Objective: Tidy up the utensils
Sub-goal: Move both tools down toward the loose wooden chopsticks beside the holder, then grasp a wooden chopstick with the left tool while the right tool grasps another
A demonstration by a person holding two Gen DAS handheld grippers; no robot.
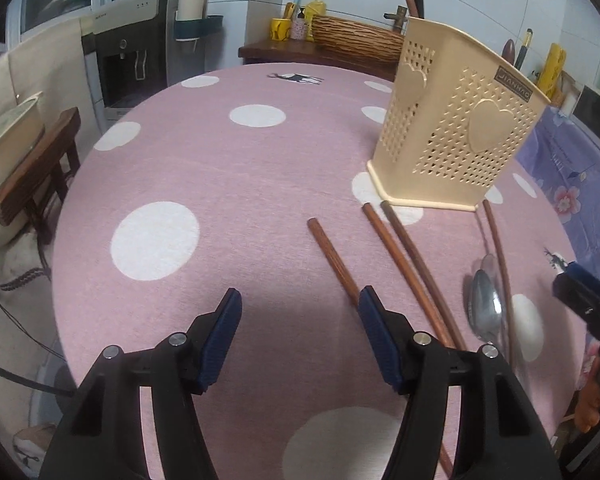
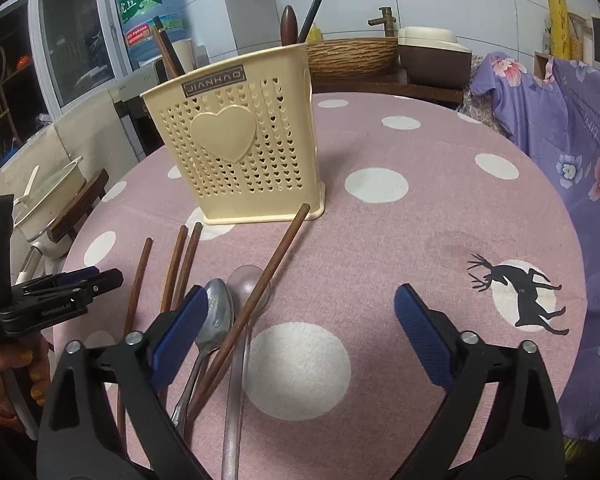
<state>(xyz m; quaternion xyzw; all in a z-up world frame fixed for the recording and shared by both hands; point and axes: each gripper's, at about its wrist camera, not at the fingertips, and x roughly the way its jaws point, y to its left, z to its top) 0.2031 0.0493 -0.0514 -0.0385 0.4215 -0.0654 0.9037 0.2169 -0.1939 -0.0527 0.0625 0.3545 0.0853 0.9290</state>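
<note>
A beige perforated utensil holder [image 1: 456, 136] with heart shapes stands on the pink dotted tablecloth; it also shows in the right wrist view [image 2: 236, 140], with chopsticks and a dark handle sticking out of it. Several brown wooden chopsticks [image 1: 404, 268] lie in front of it, also seen in the right wrist view [image 2: 180, 264]. A metal spoon [image 1: 486, 312] [image 2: 216, 320] and a clear plastic spoon [image 2: 244, 284] lie among them. My left gripper [image 1: 300, 308] is open and empty, just left of the chopsticks. My right gripper [image 2: 302, 308] is open and empty, its left finger over the spoons.
The round table [image 1: 204, 176] carries only the holder and utensils. A wooden chair [image 1: 36, 168] and a water dispenser [image 1: 132, 60] stand at the left. A wicker basket [image 2: 352, 56] sits on a dark cabinet behind. Purple floral cloth [image 2: 572, 152] hangs at the right.
</note>
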